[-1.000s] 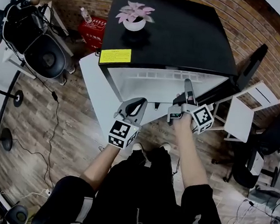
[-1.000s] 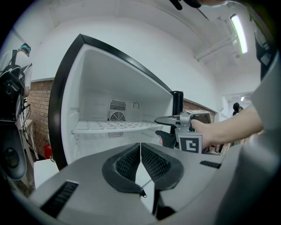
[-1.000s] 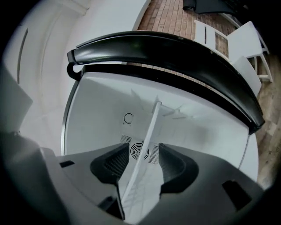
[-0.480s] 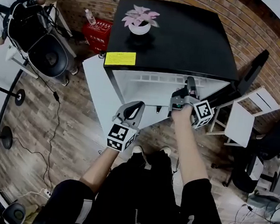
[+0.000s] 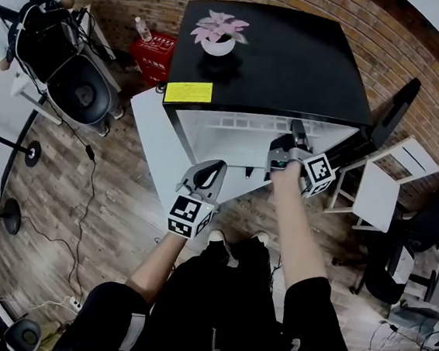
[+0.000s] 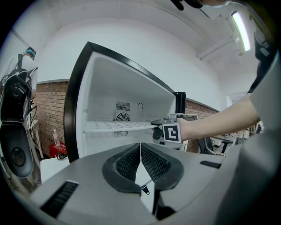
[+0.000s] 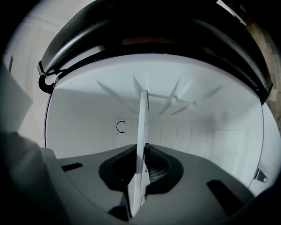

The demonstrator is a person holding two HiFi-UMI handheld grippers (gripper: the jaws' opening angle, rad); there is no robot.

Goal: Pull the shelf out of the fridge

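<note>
The black fridge (image 5: 294, 62) stands open, with a white shelf (image 5: 241, 122) across its pale inside. My right gripper (image 5: 296, 128) reaches level into the opening at the shelf's right front edge. Its jaws have just been closing. In the right gripper view the thin shelf plate (image 7: 141, 127) runs edge-on between the pads, and the right gripper (image 7: 141, 165) is shut on it. My left gripper (image 5: 213, 166) hovers lower, in front of the fridge. The left gripper (image 6: 140, 154) is shut with nothing in it, and its view shows the shelf (image 6: 118, 126) and the right gripper (image 6: 160, 124) at that shelf's edge.
A potted pink plant (image 5: 217, 32) and a yellow label (image 5: 188, 92) sit on the fridge top. The open white door (image 5: 149, 140) swings out to the left. A white chair (image 5: 383, 180) stands at the right, a red crate (image 5: 156, 51) and black gear (image 5: 73, 85) at the left.
My right gripper has moved forward into the fridge opening, rolled, and closed its jaws on the shelf's front edge. The left gripper has stayed in place.
</note>
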